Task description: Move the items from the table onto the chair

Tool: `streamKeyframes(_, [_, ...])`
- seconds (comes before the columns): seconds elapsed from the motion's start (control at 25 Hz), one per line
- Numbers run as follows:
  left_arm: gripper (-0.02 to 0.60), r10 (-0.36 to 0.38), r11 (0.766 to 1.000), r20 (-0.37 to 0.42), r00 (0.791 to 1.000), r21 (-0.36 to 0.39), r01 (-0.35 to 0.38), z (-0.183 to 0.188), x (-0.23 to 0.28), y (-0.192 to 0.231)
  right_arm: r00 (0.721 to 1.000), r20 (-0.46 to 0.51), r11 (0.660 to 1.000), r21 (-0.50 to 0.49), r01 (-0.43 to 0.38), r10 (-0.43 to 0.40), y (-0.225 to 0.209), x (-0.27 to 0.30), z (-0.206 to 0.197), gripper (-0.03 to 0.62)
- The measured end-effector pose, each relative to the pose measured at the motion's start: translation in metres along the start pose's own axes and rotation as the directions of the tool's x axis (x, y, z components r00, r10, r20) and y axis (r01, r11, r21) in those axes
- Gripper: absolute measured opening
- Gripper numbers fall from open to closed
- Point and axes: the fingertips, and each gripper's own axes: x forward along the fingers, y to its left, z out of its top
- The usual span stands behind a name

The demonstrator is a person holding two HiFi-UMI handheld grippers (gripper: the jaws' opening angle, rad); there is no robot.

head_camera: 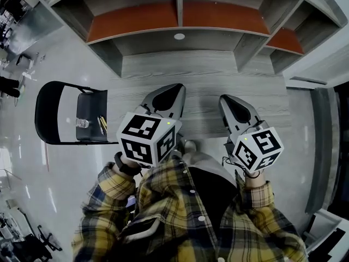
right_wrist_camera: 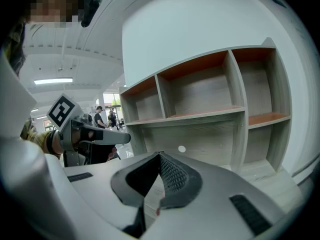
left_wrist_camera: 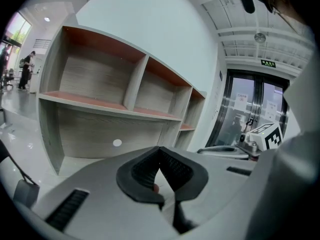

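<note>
Head view alone shows the chair (head_camera: 48,111), at 9 o'clock, its seat just beside the bench (head_camera: 202,70) edge. Two things lie on that seat: a clear item (head_camera: 82,123) and, beside it toward the bench, a thin yellow item (head_camera: 102,124); both are too small to name further. Neither gripper view takes in the chair or these items.

Two hand-held grippers hover above the bench, side by side and apart, both aimed toward 12 o'clock at the shelf (head_camera: 180,15). The left hand-held gripper (head_camera: 177,87) is closed, its pads meeting at the tip with nothing between them, as its own view shows. The right hand-held gripper (head_camera: 224,99) is likewise closed and empty.

Left gripper view adds glass doors (left_wrist_camera: 252,109) at 3 o'clock, beyond the right hand-held gripper. Right gripper view shows three upper shelf bays and people far off at 9 o'clock, past the left hand-held gripper.

Glossy floor (head_camera: 49,168) spreads wide around the chair from 7 to 10 o'clock. At 12 o'clock the shelf closes off the bench's far edge.
</note>
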Motion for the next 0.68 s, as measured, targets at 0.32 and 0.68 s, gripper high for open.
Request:
streamKeyframes(0.32, [0.003,-0.014,1.000,-0.027,1.000,0.009,0.014,-0.004,0.006,-0.003,1.000,-0.006,1.000,-0.002,-0.012,0.012,-0.002,0.001,-0.001,0.017])
streamKeyframes(0.68, [0.003,-0.007,0.999,-0.034,0.999,0.047,0.009,-0.002,0.012,-0.006,1.000,-0.001,1.000,0.004,-0.018,0.018,-0.008,0.001,-0.005,0.017])
